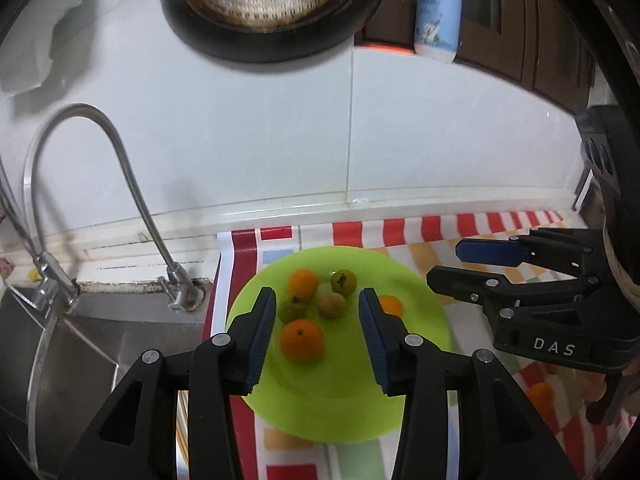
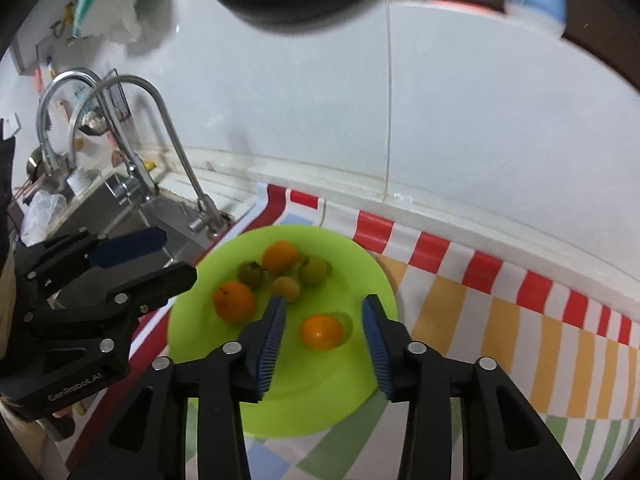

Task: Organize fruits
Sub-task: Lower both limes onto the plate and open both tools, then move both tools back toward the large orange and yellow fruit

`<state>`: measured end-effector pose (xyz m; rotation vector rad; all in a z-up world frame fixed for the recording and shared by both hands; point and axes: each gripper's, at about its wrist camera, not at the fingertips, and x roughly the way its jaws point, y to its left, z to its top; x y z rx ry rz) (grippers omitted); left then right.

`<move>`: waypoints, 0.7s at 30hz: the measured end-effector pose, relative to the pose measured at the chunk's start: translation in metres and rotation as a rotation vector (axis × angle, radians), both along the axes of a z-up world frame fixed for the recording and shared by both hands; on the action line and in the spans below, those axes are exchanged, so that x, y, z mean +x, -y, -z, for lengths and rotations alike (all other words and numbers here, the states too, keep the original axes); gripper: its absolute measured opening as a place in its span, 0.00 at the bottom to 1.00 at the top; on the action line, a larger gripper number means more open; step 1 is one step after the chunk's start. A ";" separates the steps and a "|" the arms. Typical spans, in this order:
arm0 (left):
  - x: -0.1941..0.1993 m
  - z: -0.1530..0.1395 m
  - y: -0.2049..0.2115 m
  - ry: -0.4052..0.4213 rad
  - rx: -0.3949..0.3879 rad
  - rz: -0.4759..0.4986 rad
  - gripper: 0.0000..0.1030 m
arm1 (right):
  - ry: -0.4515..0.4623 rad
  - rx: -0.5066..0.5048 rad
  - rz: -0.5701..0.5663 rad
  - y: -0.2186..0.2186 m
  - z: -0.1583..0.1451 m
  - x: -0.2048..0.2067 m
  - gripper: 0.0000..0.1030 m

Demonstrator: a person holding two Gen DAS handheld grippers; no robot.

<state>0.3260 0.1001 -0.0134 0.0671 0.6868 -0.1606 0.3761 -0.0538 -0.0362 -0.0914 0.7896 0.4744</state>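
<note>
A lime green plate (image 1: 344, 404) (image 2: 320, 400) lies on a checked cloth and holds several small fruits: three orange ones, two green ones and a yellowish one. My left gripper (image 1: 318, 312) is open above the plate, with a large orange fruit (image 1: 301, 340) between and below its fingers. My right gripper (image 2: 324, 316) is open above the plate's right side, with an orange fruit (image 2: 322, 332) lying on the plate between its fingers. Each gripper shows in the other's view: the right one (image 1: 460, 264), the left one (image 2: 160, 256).
A steel sink (image 1: 80, 344) with curved taps (image 1: 120, 168) lies left of the plate. A white tiled wall (image 1: 360, 128) stands behind. A black pan with a colander (image 1: 272, 4) and a white bottle (image 1: 438, 12) are high up. An orange fruit (image 1: 540, 396) lies on the cloth at the right.
</note>
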 end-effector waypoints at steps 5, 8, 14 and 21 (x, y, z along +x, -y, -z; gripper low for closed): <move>-0.028 -0.014 0.005 0.041 -0.005 -0.033 0.49 | 0.056 0.015 0.013 0.011 -0.019 -0.030 0.40; -0.047 -0.022 0.008 0.066 -0.018 -0.061 0.49 | 0.087 0.022 0.020 0.017 -0.028 -0.045 0.40; -0.079 -0.034 0.022 0.094 -0.029 -0.069 0.58 | 0.145 0.035 0.036 0.035 -0.044 -0.081 0.47; -0.108 -0.042 0.041 0.144 -0.029 -0.078 0.69 | 0.172 0.044 0.060 0.058 -0.052 -0.113 0.47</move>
